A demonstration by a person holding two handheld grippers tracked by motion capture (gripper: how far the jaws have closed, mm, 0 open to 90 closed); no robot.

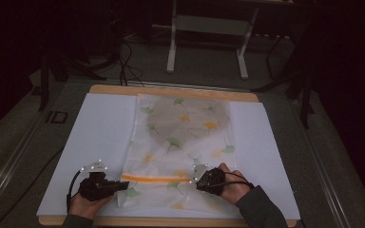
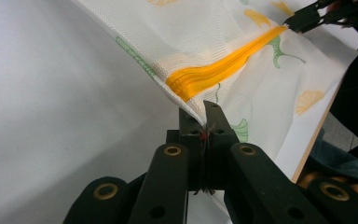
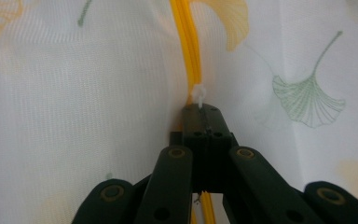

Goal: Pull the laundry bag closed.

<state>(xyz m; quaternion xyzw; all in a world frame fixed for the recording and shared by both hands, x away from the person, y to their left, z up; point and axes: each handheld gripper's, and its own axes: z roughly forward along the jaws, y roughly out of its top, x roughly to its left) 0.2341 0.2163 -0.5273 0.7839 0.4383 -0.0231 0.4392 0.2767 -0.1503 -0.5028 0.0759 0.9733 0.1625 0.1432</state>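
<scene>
With the mesh bag (image 1: 183, 142) lying mid-table, the left gripper (image 2: 204, 122) was clamped on its seven o'clock edge and the right gripper (image 3: 202, 112) pinched the white zipper pull (image 3: 199, 94) at five o'clock; steady, opposed tension would likely help the orange zipper (image 1: 157, 178) glide.

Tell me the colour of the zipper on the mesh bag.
Bright orange-yellow zipper, clearest in the left gripper view, running across the white leaf-printed mesh bag.
</scene>
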